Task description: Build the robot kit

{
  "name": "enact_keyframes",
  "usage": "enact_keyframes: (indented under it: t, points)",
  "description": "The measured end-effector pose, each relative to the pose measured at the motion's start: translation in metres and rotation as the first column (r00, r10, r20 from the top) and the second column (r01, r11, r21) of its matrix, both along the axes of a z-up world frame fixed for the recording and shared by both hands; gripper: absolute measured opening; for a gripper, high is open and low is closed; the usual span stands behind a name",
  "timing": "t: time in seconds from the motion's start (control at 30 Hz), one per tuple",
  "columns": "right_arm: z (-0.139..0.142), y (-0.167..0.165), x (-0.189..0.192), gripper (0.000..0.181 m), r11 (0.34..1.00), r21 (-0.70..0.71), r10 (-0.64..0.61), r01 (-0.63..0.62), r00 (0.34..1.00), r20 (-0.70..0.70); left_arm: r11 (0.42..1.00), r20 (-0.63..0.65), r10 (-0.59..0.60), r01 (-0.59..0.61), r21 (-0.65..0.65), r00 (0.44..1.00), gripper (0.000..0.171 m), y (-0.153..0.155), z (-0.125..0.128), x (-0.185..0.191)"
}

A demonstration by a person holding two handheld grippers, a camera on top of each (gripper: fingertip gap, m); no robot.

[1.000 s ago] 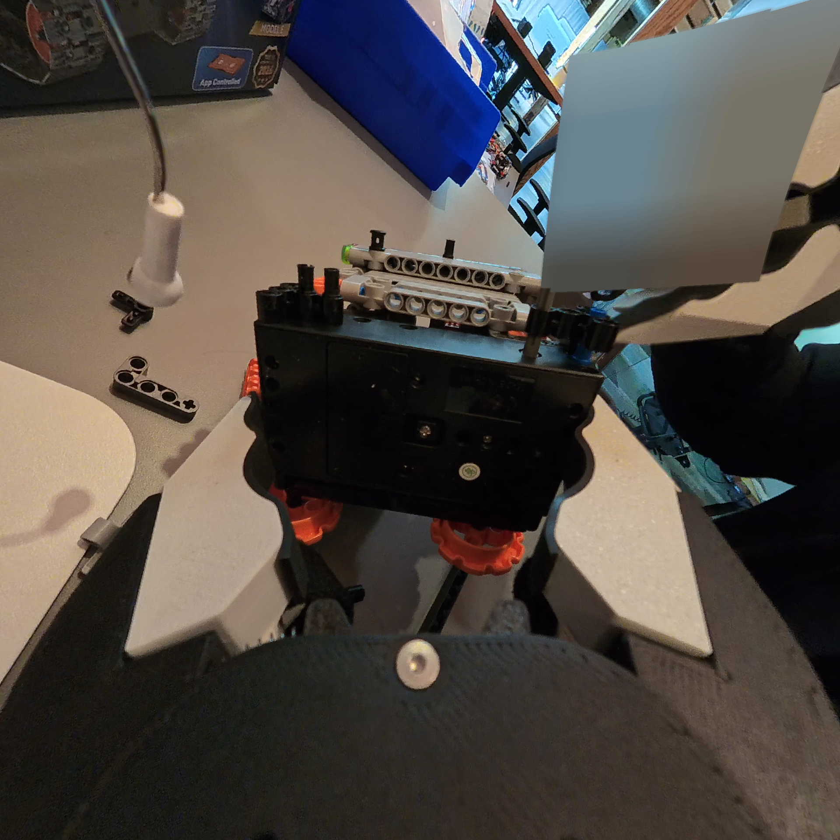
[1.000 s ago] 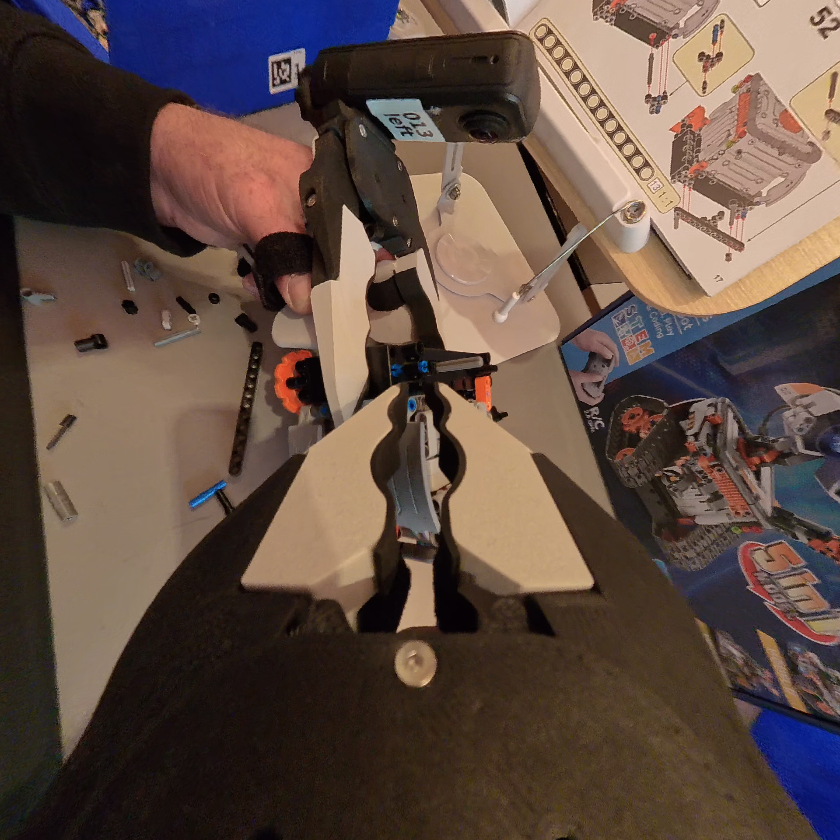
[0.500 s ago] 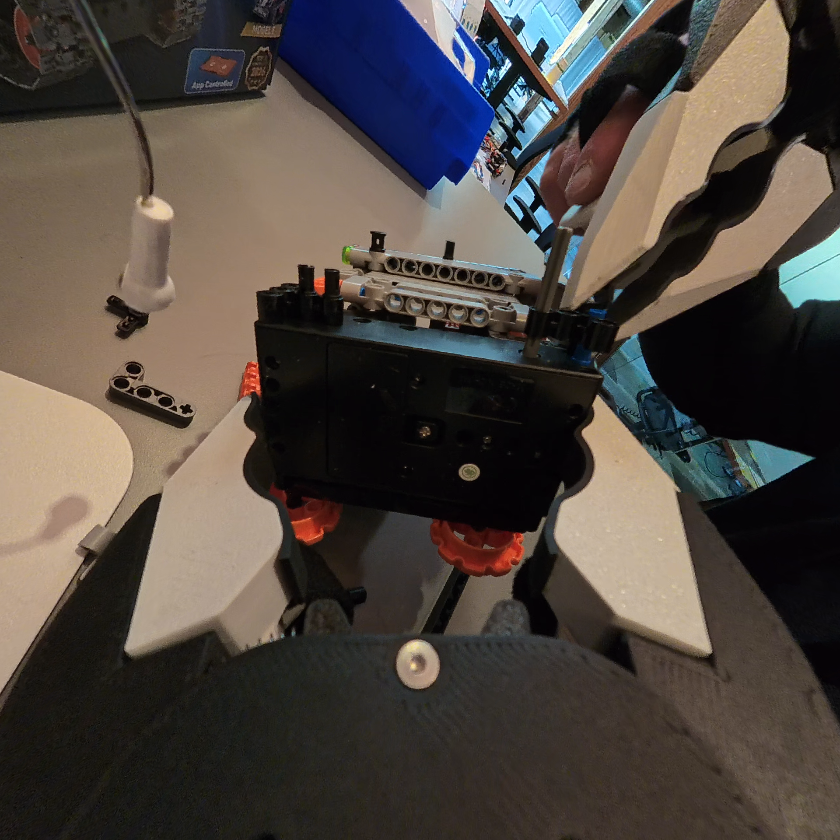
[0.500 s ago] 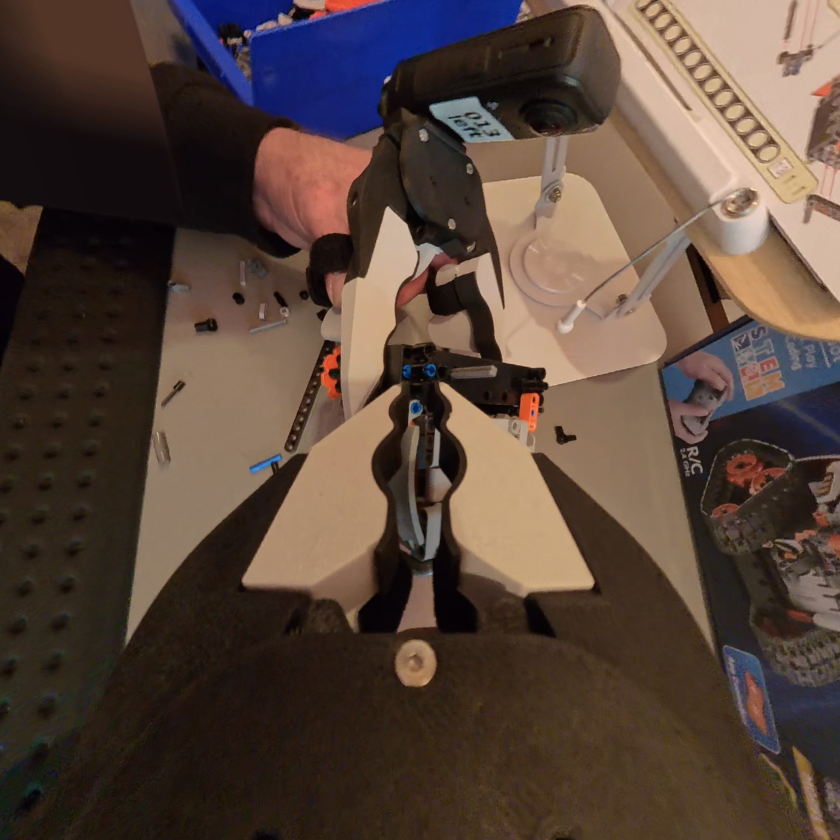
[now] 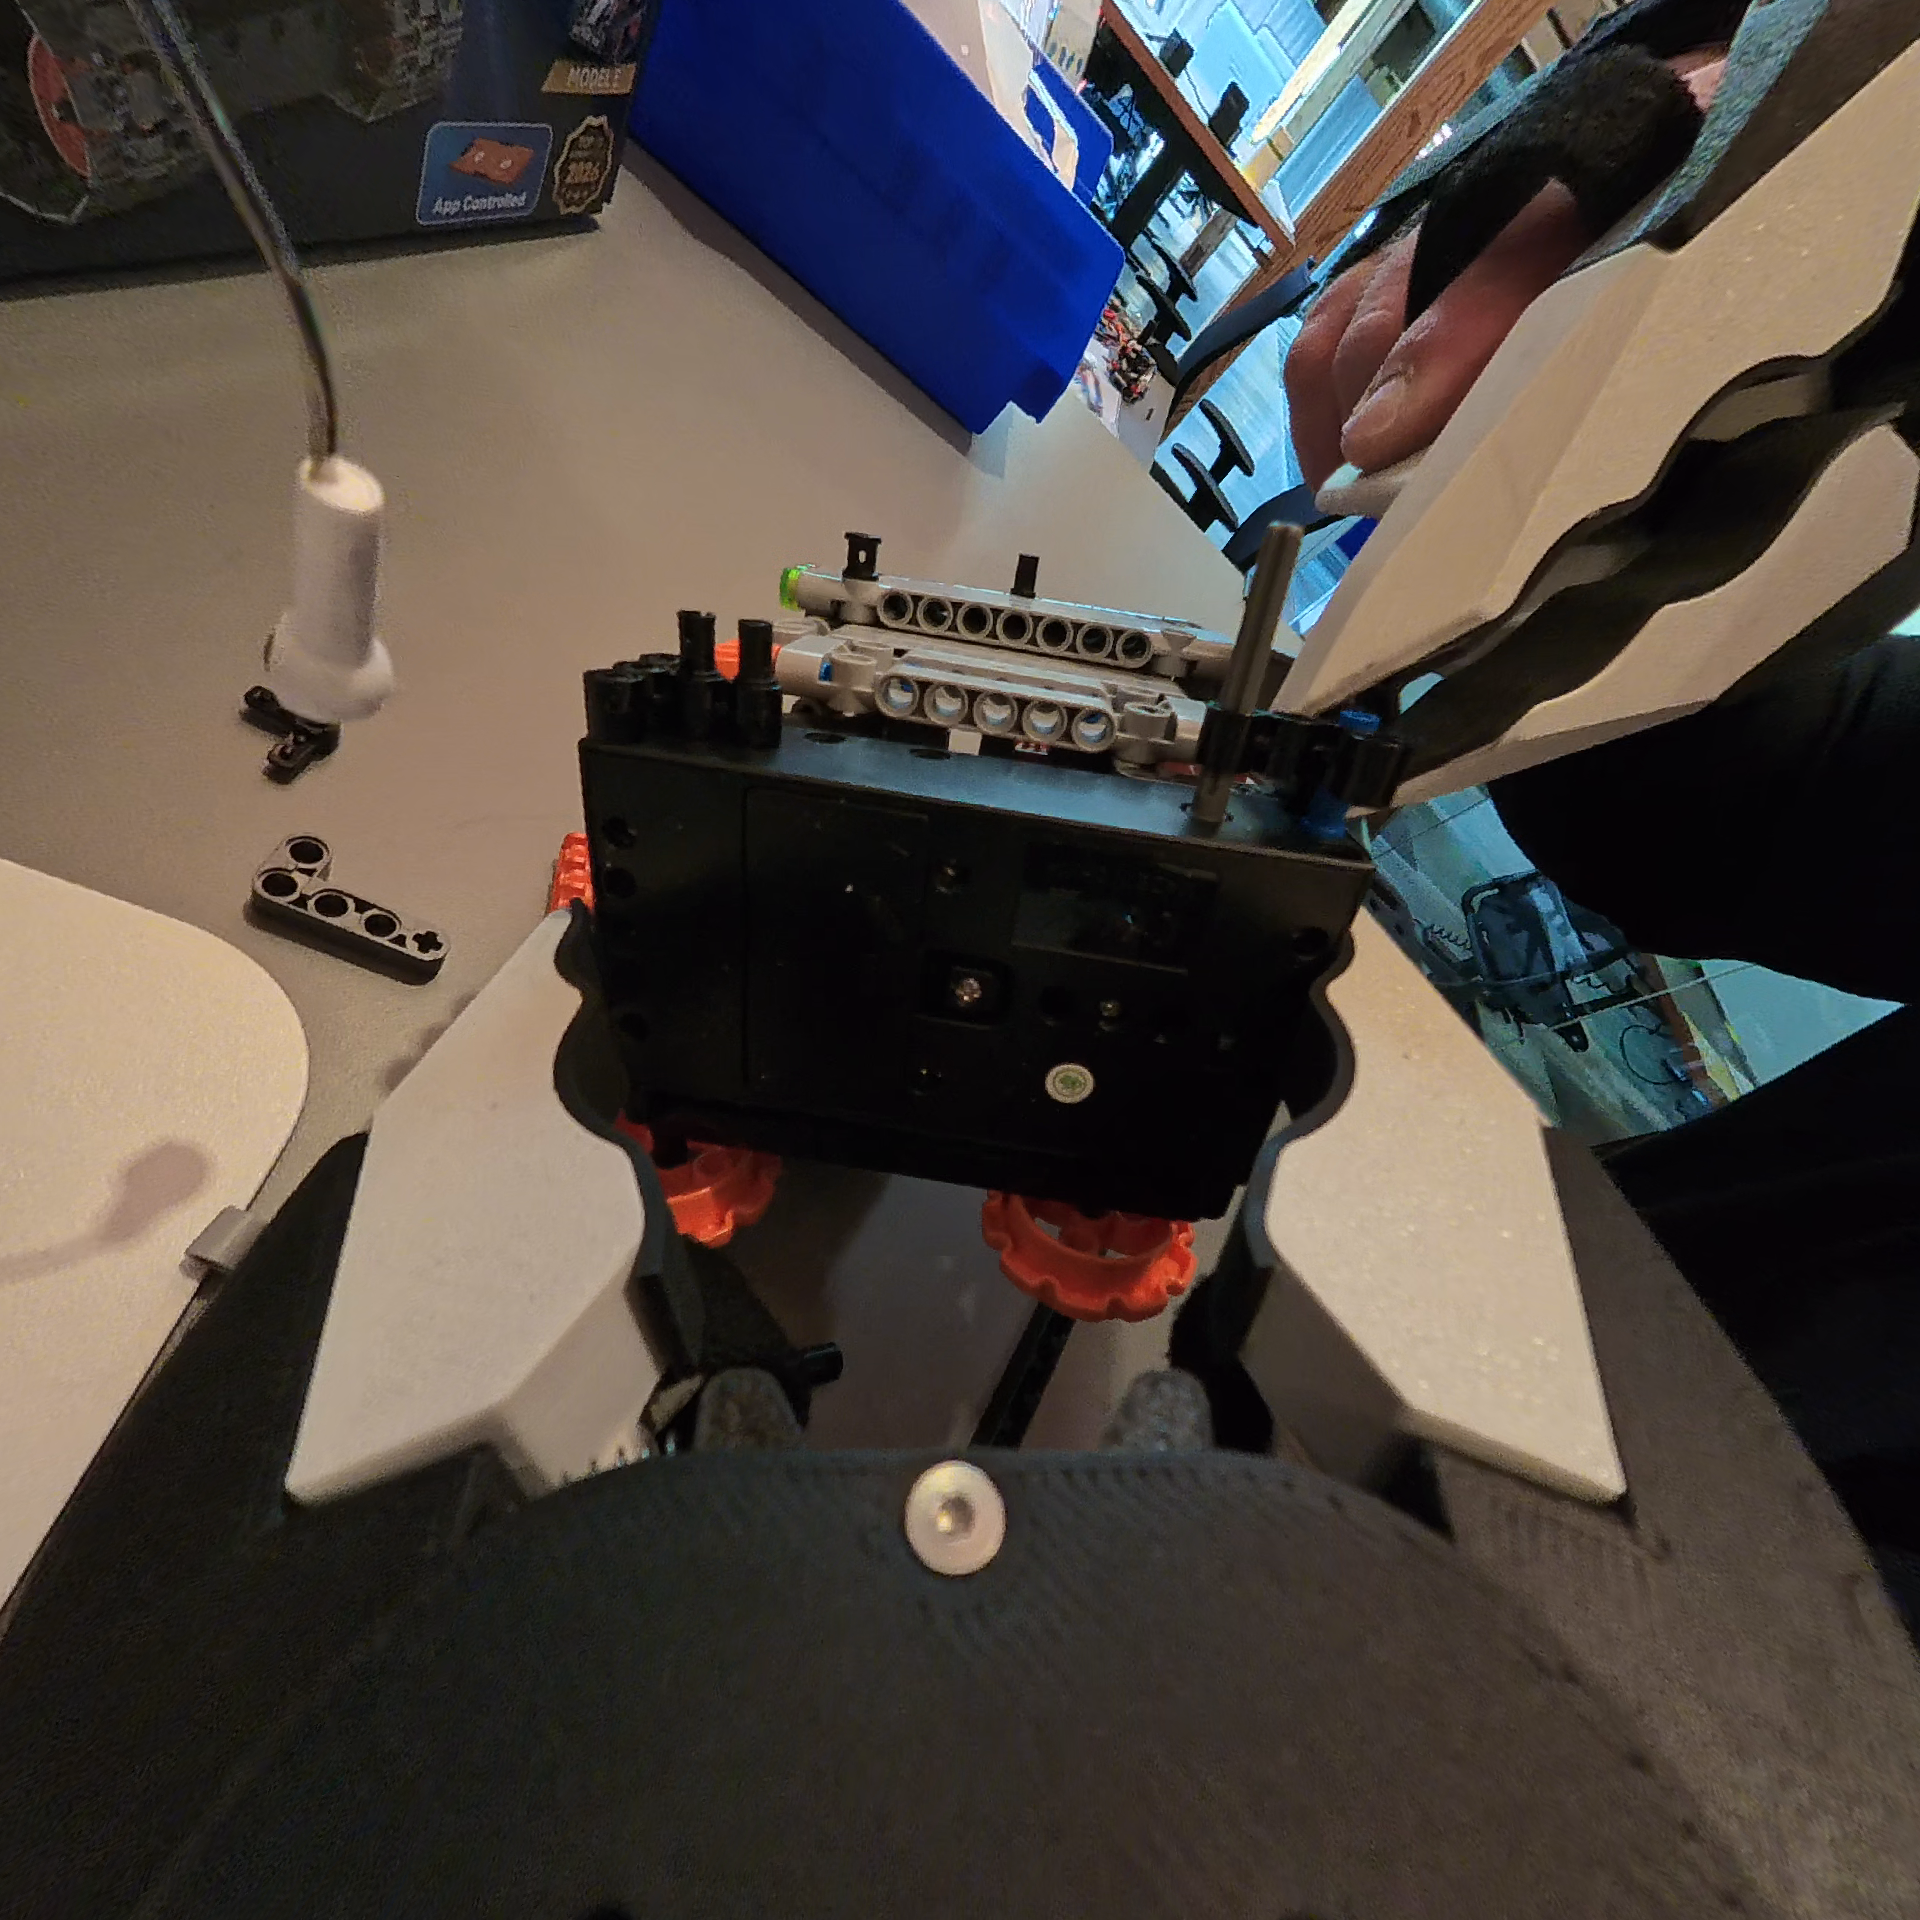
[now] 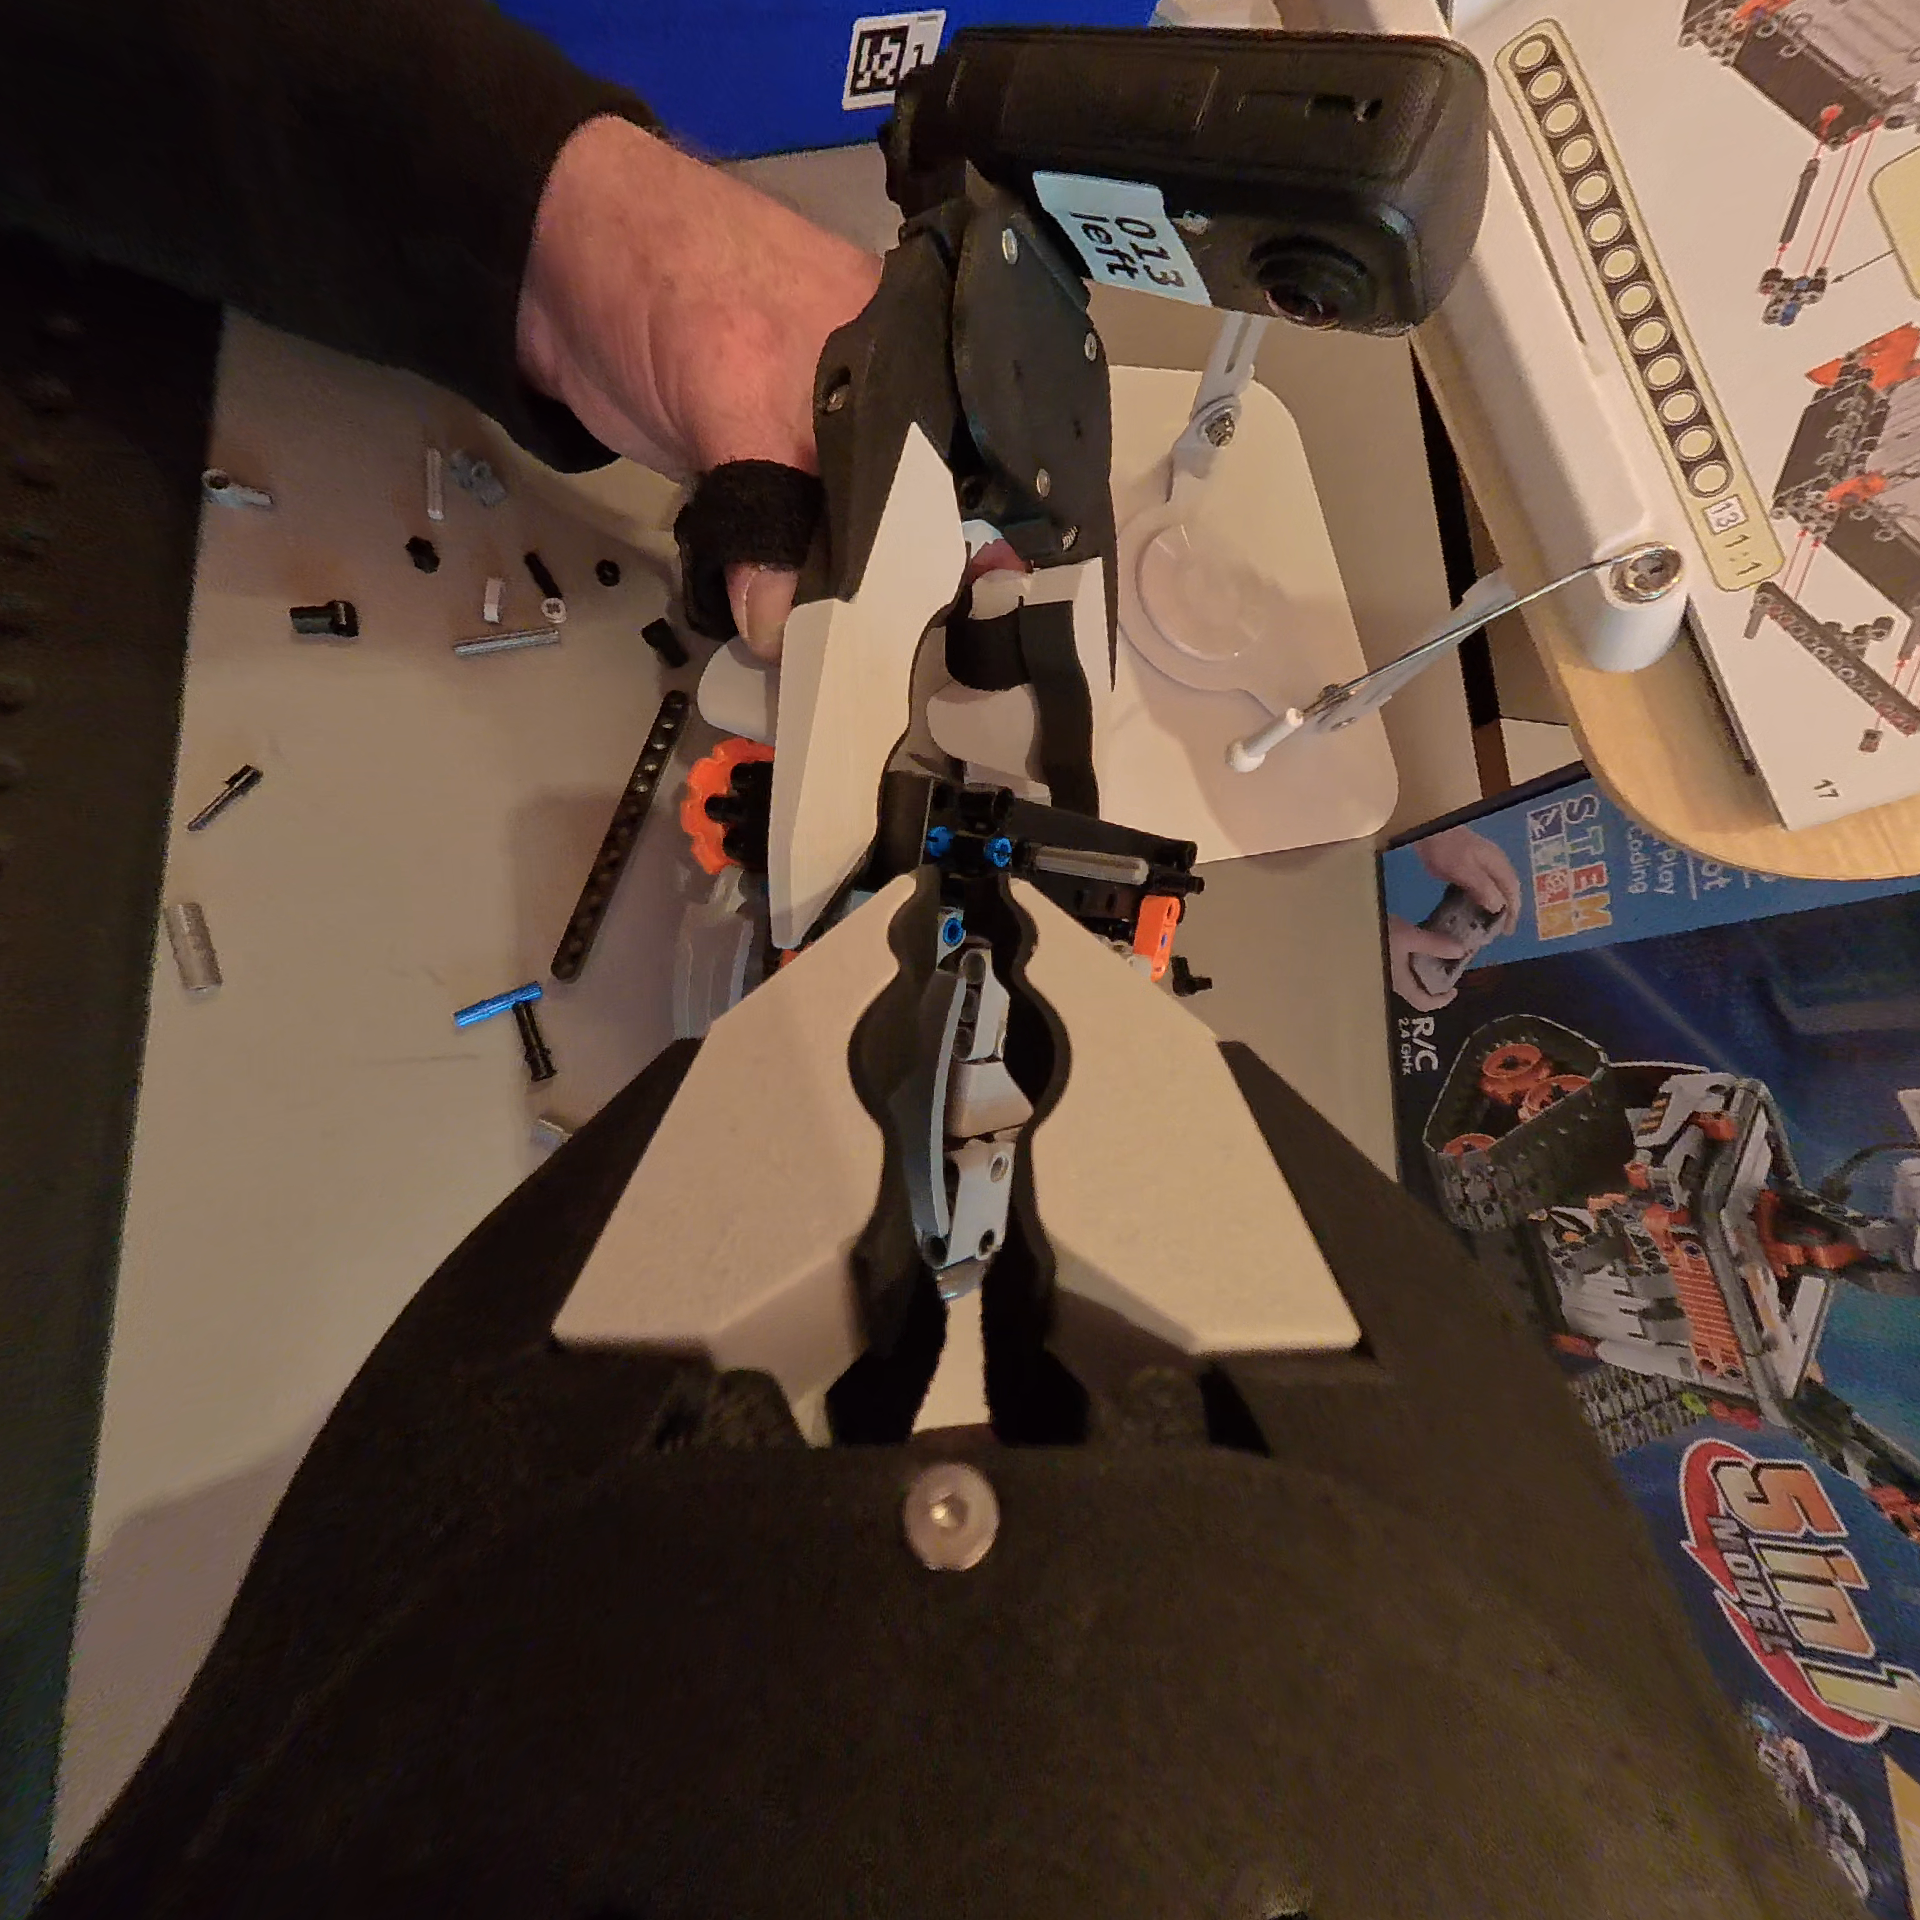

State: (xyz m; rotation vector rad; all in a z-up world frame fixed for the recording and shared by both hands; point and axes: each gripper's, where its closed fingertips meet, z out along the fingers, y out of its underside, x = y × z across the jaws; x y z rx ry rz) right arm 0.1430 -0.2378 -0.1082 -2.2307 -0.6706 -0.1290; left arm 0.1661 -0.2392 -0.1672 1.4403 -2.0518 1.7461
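On the grey surface [image 5: 623, 395] strewn with loose parts, your left gripper [image 5: 956, 1049] clamps the black block model [image 5: 966, 935]; your right gripper [image 6: 961, 1049] is closed on its grey beam assembly [image 6: 961, 1132].

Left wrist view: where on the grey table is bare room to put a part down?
The grey table is bare between the white post, the blue bin and the black block in the left gripper. It is crowded by the black L-beam and at the block's right, where the right gripper works.
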Motion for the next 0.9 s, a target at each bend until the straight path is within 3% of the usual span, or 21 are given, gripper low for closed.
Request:
enact_keyframes:
  t: [0.67, 0.8, 0.9]
  points:
    - [-0.019, 0.002, -0.011, 0.005, 0.99, -0.119, 0.063, -0.071, 0.996, -0.066, 0.989, 0.104, 0.044, -0.058, 0.136, 0.994, 0.132, 0.01, -0.006, 0.006]
    - [-0.018, 0.009, -0.01, 0.005, 0.996, -0.079, 0.028, -0.033, 0.997, -0.067, 0.986, 0.106, 0.061, -0.076, 0.145, 0.992, 0.134, 0.018, -0.006, 0.007]
    - [-0.006, 0.008, -0.009, 0.007, 0.999, -0.042, 0.004, -0.007, 0.997, -0.078, 0.997, 0.073, 0.045, -0.049, 0.064, 0.996, 0.133, 0.013, 0.0, 0.006]
